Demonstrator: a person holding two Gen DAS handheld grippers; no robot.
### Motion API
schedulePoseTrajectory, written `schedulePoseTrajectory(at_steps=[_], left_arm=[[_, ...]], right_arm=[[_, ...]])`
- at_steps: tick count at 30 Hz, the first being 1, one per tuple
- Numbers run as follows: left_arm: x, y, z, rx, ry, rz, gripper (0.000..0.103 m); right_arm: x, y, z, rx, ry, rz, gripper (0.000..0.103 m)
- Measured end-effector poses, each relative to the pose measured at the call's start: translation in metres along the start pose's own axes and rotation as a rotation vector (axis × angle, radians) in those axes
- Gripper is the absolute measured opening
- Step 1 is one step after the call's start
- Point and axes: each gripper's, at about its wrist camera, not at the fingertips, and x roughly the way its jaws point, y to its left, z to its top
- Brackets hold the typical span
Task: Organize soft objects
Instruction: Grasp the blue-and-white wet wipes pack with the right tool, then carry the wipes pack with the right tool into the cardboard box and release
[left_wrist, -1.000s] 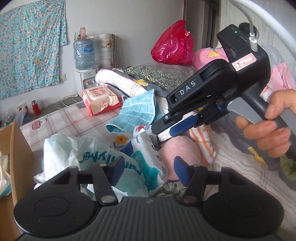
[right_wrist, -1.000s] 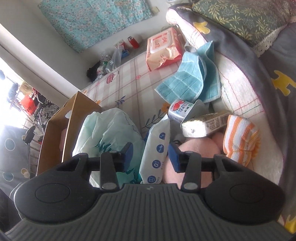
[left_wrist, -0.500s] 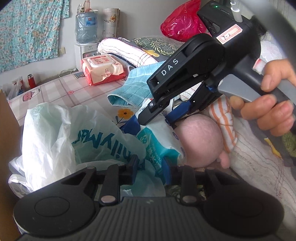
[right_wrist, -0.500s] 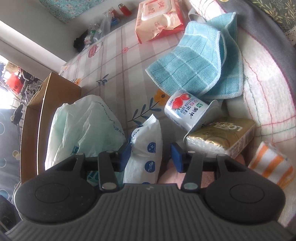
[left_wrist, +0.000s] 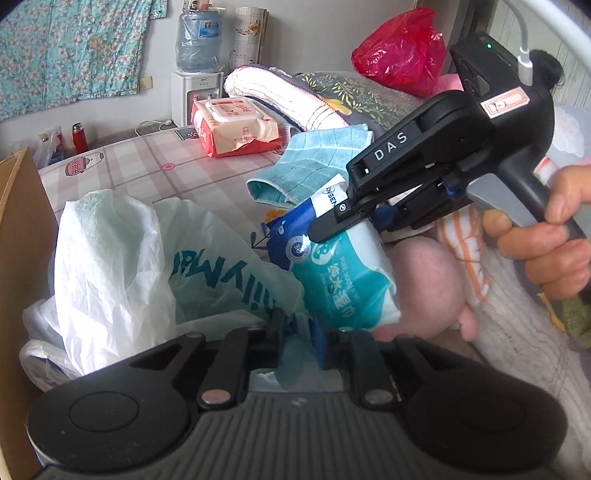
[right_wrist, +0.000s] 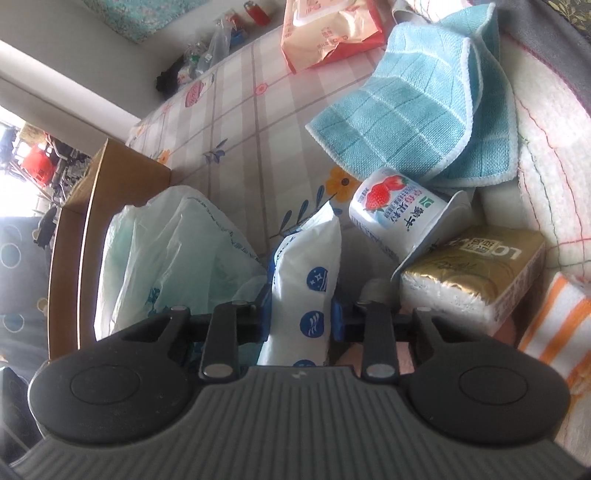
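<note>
White-and-blue plastic, a soft wet-wipe pack stands on edge on the checked bedsheet between a crumpled white plastic bag and a pink plush toy, and the right gripper has just been closing and now pinches the pack between its blue pads. The left gripper has just been closing too, its jaws drawn close on a fold of the bag's thin film. A blue cloth, a strawberry milk carton and a gold box lie just beyond.
</note>
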Motion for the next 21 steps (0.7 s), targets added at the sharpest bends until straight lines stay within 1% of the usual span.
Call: schedulePoseTrajectory(at_steps=[1, 2, 3, 4, 6, 7, 9, 11, 13, 15, 16, 18, 20, 21], left_arm=[[-0.005, 0.000, 0.001, -0.011, -0.015, -0.028, 0.039], [-0.009, 0.000, 0.003, -0.020, -0.029, -0.048, 0.044], [-0.014, -0.001, 0.004, -0.027, -0.041, -0.066, 0.051], [-0.017, -0.002, 0.005, -0.035, -0.052, -0.087, 0.057], [-0.022, -0.004, 0.007, -0.059, -0.066, -0.127, 0.063], [-0.023, -0.004, 0.008, -0.075, -0.068, -0.155, 0.065], [-0.023, -0.006, 0.010, -0.105, -0.064, -0.212, 0.065], [-0.022, -0.010, 0.010, -0.126, -0.058, -0.245, 0.065], [-0.019, -0.013, 0.011, -0.142, -0.059, -0.271, 0.065], [-0.016, -0.016, 0.012, -0.147, -0.054, -0.289, 0.067], [-0.012, -0.020, 0.014, -0.141, -0.042, -0.289, 0.068], [-0.003, -0.025, 0.017, -0.134, -0.016, -0.292, 0.068], [0.002, -0.028, 0.019, -0.134, 0.001, -0.311, 0.068], [0.002, -0.028, 0.020, -0.141, 0.002, -0.317, 0.070]], right_arm=[[-0.006, -0.002, 0.000, 0.006, -0.024, 0.010, 0.028], [-0.013, -0.003, 0.001, 0.007, -0.045, 0.023, 0.028], [-0.020, -0.005, 0.002, 0.010, -0.065, 0.038, 0.028], [-0.030, -0.007, 0.002, 0.014, -0.087, 0.053, 0.028], [-0.049, -0.010, 0.001, 0.007, -0.120, 0.092, 0.028], [-0.058, -0.012, -0.001, 0.005, -0.128, 0.114, 0.028], [-0.075, -0.016, -0.005, -0.005, -0.144, 0.140, 0.028], [-0.089, -0.024, -0.013, -0.008, -0.158, 0.151, 0.028], [-0.097, -0.037, -0.024, 0.014, -0.153, 0.162, 0.028], [-0.097, -0.047, -0.030, 0.016, -0.151, 0.127, 0.028], [-0.096, -0.053, -0.033, 0.025, -0.150, 0.125, 0.028], [-0.094, -0.063, -0.036, 0.058, -0.142, 0.163, 0.028], [-0.095, -0.065, -0.037, 0.064, -0.153, 0.186, 0.028], [-0.097, -0.065, -0.037, 0.062, -0.160, 0.203, 0.028]])
